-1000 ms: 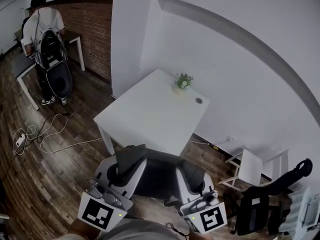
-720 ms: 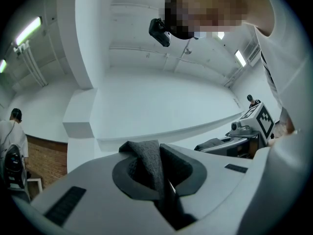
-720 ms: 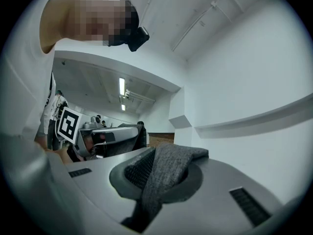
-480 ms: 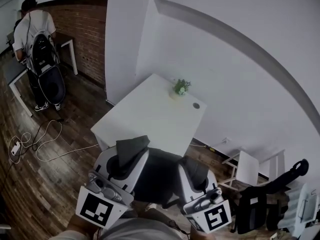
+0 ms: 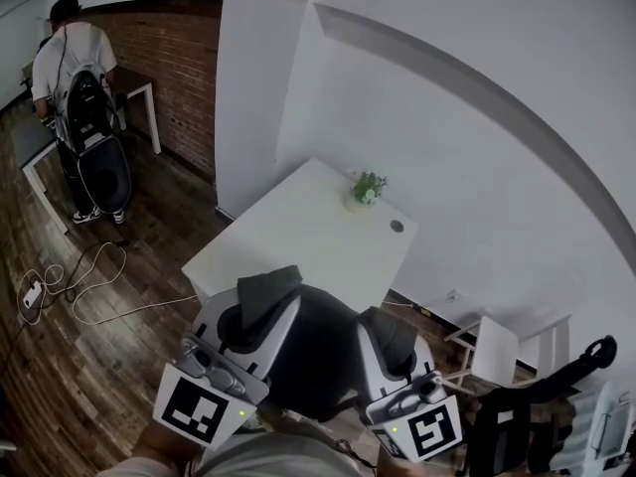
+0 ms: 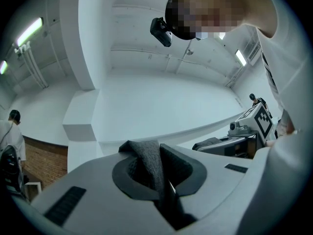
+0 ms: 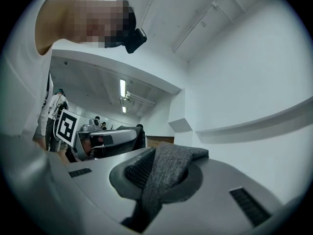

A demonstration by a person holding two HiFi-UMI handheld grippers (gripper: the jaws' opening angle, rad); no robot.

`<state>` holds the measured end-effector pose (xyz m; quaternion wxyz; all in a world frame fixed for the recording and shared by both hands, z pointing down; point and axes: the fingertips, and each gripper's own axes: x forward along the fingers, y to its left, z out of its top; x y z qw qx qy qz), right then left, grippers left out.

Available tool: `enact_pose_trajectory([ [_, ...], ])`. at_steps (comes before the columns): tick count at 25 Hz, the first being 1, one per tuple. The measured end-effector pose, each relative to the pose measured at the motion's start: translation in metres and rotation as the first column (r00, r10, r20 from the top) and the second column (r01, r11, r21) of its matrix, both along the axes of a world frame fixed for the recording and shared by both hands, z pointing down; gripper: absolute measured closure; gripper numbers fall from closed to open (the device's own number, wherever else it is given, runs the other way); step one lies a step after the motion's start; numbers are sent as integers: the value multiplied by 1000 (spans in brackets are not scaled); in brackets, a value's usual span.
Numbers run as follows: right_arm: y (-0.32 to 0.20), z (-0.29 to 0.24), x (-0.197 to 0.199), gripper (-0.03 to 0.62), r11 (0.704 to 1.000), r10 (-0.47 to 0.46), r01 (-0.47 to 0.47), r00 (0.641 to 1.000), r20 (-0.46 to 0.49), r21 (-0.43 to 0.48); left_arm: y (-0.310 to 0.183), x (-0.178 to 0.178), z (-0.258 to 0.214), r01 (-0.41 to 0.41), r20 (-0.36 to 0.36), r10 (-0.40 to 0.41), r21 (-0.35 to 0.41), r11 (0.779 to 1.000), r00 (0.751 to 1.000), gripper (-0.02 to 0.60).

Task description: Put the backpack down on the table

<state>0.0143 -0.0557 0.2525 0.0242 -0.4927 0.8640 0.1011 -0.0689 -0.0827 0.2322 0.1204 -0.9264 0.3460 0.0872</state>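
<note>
Backpack [image 5: 320, 351] is closer to the table [image 5: 298, 222] than a second ago and a little higher.
Your left hand-held gripper [image 5: 256, 306] is clamped on a grey strap [image 6: 149, 163]. The backpack hangs between it and your right hand-held gripper [image 5: 390, 334], which is clamped on the other strap [image 7: 166, 170], and it overlaps the table's near edge. Its lower part is hidden behind both grippers, so you cannot tell whether it touches the table.

A small potted plant [image 5: 368, 187] stands at 1 o'clock. At 10 o'clock a person [image 5: 75, 53] wearing a dark pack [image 5: 99, 157] faces a brick wall [image 5: 184, 78]. Cables [image 5: 94, 281] loop over the wood floor [image 5: 60, 396] at 8 o'clock. A white chair [image 5: 494, 351] sits at 4 o'clock, with a black chair [image 5: 527, 420] just beside it.
</note>
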Motion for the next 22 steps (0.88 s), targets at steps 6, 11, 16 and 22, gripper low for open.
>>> enact_pose_trajectory([
  [6, -31, -4, 8, 540, 1000, -24, 24, 1000, 3, 1, -29, 9, 0, 34, 7, -34, 7, 999, 999, 532],
  [11, -48, -12, 10, 540, 999, -32, 32, 999, 6, 17, -45, 9, -8, 47, -11, -46, 25, 999, 999, 532],
  [16, -68, -19, 24, 540, 999, -19, 19, 1000, 8, 25, -61, 21, -10, 30, -16, -30, 27, 999, 999, 532],
  [22, -99, -19, 44, 540, 1000, -8, 7, 1000, 8, 27, -83, 37, -11, 34, -12, -33, 41, 999, 999, 532],
])
